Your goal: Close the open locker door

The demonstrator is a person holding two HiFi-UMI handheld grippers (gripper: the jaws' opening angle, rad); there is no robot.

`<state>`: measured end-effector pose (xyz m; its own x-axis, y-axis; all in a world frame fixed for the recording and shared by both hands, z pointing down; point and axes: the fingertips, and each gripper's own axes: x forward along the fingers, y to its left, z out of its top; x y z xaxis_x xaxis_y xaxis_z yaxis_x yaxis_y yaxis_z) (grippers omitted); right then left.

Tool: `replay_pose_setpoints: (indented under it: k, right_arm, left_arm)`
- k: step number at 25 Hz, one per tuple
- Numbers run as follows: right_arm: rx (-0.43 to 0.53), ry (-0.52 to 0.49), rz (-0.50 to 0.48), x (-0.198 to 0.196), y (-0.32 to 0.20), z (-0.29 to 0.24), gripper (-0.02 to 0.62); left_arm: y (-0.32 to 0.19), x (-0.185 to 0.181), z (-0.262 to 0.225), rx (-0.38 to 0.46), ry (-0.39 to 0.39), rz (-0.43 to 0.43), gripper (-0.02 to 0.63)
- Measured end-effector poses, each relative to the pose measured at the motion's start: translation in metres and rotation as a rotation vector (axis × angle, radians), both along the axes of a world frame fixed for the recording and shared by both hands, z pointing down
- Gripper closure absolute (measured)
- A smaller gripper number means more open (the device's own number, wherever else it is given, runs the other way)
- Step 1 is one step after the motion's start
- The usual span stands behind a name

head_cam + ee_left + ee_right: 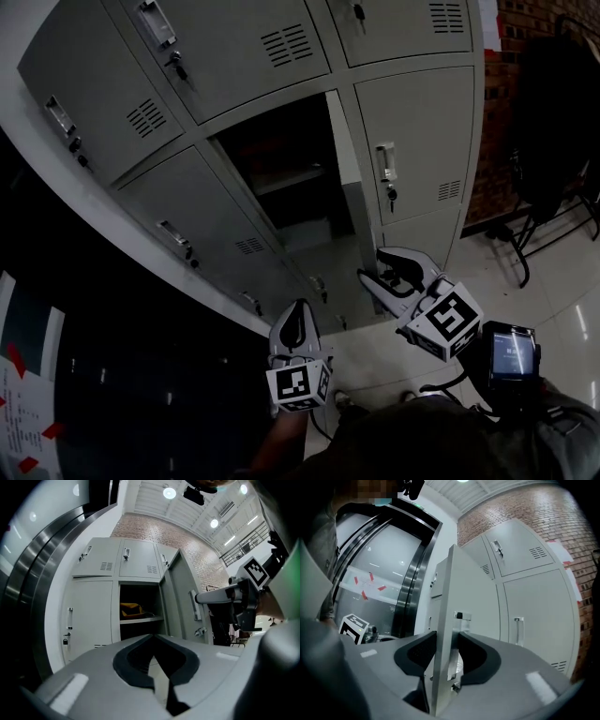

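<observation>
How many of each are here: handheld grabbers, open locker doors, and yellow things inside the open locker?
grippers: 2 (left gripper, right gripper)
open locker door: 1
yellow item: 1
Total: 4

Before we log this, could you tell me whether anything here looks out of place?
One locker door stands open among shut lockers, the right gripper clamped on its edge; nothing else looks askew or damaged.

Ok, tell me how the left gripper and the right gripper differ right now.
The right gripper is closed on the edge of the open locker door; the left gripper is shut on nothing. The right gripper is up at the lockers; the left gripper sits back from them. Both carry a marker cube.
</observation>
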<state>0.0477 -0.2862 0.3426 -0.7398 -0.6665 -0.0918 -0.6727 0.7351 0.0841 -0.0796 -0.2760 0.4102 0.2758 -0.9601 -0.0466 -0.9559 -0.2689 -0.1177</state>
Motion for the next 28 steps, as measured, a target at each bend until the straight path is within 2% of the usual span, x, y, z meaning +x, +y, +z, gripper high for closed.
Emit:
replay_pose_setpoints:
  k: [8, 13, 28]
  right_arm:
    - [0.026, 0.042, 0.037, -0.077, -0.019, 0.0, 0.442]
    - [0.031, 0.036, 0.079, -0.115, -0.04, -0.001, 0.443]
    - [0.006, 0.068, 0.234, -0.186, -0.121, 0.003, 0.459]
  left_arm:
    - [-0.028, -0.07, -0.012, 0.027, -0.003, 0.035, 0.604]
    - [-0.05, -0.109, -0.016, 0.038, 0.002, 0.05, 0.604]
    - [-0.099, -0.193, -0.019, 0.045, 0.006, 0.07, 0.604]
